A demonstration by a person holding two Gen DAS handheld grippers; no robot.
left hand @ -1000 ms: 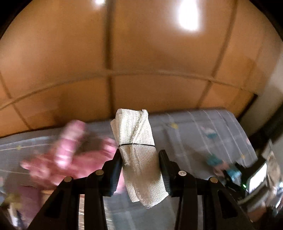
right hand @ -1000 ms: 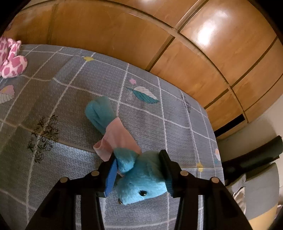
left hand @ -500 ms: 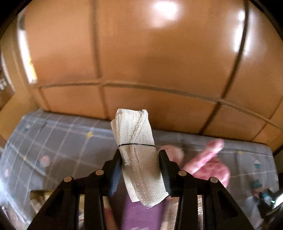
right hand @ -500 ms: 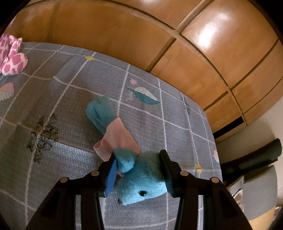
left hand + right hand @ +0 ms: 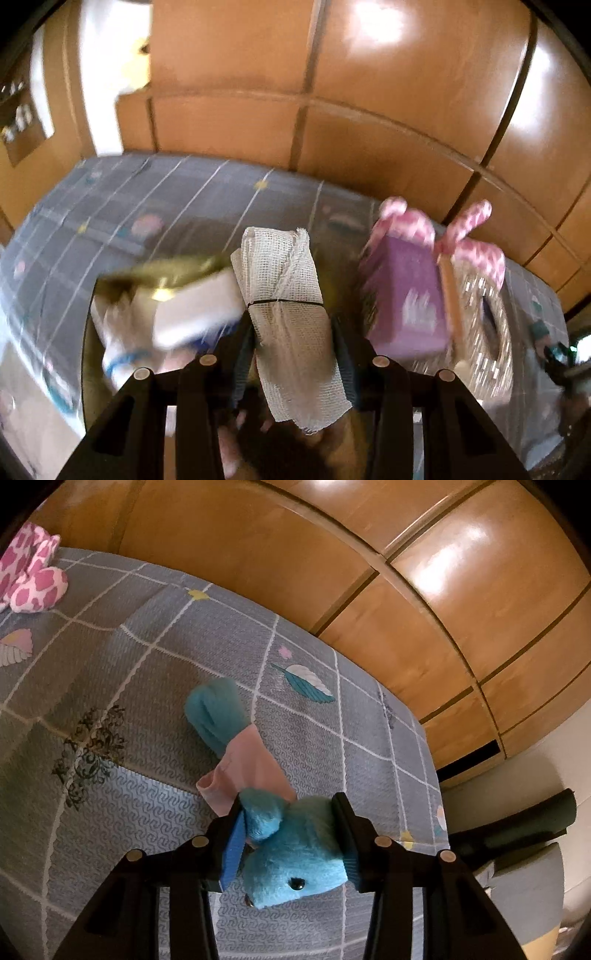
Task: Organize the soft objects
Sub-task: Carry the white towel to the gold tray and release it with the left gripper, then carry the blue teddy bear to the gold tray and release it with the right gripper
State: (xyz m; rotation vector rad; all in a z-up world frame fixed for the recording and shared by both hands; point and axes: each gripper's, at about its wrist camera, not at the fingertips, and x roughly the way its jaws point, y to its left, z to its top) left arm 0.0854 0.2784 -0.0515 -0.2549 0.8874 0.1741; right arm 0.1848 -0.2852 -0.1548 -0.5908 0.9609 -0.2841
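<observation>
My left gripper (image 5: 293,334) is shut on a rolled white mesh cloth (image 5: 284,295) bound with a black band, held above a container of blurred items. My right gripper (image 5: 290,827) is shut on a blue plush toy (image 5: 291,853) with a pink shirt, whose body lies on the grey patterned bedspread (image 5: 110,686). A pink-and-white spotted plush (image 5: 33,576) lies at the far left in the right wrist view, and shows behind a purple box (image 5: 406,295) in the left wrist view (image 5: 476,243).
Wooden wardrobe panels (image 5: 369,572) stand behind the bed. A woven basket (image 5: 484,325) sits right of the purple box. White and yellow-green blurred items (image 5: 177,306) lie below left. A dark chair (image 5: 517,823) stands past the bed's right edge.
The left gripper has swung left and tipped down with the cloth, bringing the purple box, basket and blurred items into view. The right gripper and blue plush have barely moved.
</observation>
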